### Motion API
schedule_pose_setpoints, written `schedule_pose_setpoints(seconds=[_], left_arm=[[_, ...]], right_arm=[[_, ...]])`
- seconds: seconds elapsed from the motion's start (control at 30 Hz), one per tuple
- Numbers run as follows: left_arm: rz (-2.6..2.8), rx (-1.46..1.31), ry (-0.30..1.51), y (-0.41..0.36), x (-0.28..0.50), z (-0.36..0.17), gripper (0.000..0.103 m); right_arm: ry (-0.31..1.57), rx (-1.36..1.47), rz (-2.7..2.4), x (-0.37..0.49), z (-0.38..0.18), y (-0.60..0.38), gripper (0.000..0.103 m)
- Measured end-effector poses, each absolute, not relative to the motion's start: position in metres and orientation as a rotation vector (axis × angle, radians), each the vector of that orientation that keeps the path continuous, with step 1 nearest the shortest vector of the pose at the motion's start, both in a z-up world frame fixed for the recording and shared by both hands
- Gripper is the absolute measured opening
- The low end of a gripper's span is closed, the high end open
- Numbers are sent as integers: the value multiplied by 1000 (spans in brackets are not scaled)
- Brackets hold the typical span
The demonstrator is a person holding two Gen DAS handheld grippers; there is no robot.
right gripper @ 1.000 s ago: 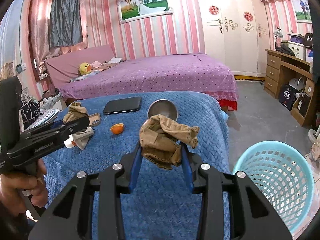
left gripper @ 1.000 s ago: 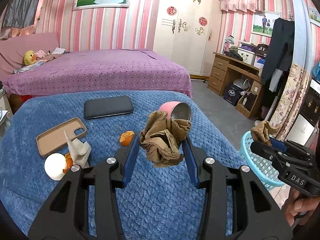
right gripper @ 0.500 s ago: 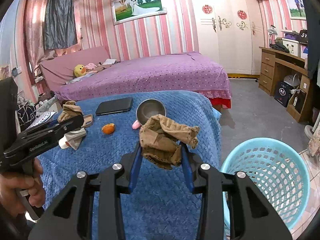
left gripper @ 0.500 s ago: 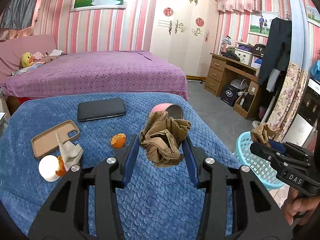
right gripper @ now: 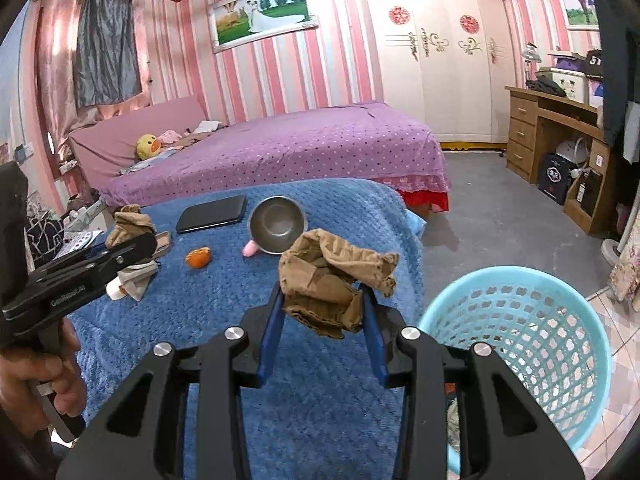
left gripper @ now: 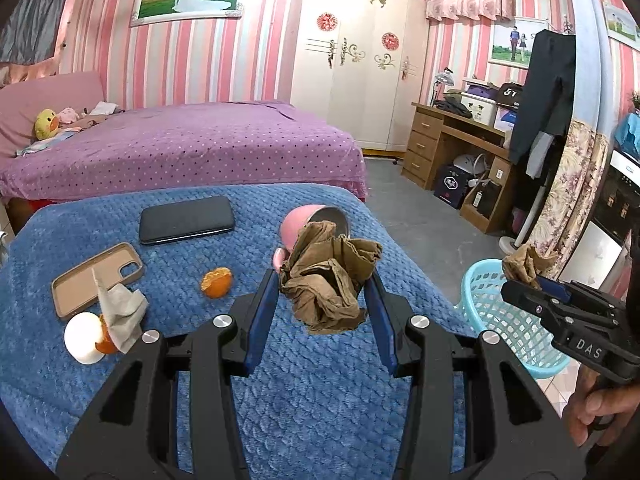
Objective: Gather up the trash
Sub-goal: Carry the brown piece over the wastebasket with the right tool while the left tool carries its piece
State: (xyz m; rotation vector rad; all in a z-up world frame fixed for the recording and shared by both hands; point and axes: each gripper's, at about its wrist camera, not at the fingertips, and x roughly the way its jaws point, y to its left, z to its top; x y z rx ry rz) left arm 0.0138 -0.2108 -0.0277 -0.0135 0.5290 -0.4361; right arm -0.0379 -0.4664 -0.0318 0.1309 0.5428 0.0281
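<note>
Both grippers, left (left gripper: pixel 322 300) and right (right gripper: pixel 322 308), clamped on brown wads (left gripper: pixel 328 280); best released squarely above basket (right gripper: pixel 520 344), lower right.

Both wrist views; shared blue blanket (left gripper: pixel 320 400)

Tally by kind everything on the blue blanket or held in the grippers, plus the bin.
Crumpled brown paper wads: 2, one in the left gripper, one in the right gripper
Orange peel pieces: 2
Crumpled tissue: 1
White ball: 1
Phone: 1
Phone case: 1
Pink cup: 1
Blue basket: 1
Total: 10
</note>
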Motion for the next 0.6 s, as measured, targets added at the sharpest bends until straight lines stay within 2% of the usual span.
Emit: schedule_pose_setpoints(seconds=[0.6], left_arm=[[-502,-9,542,-252,7,-32,43]], right_arm=[[550,200,-112,-51,-39,-527,37]])
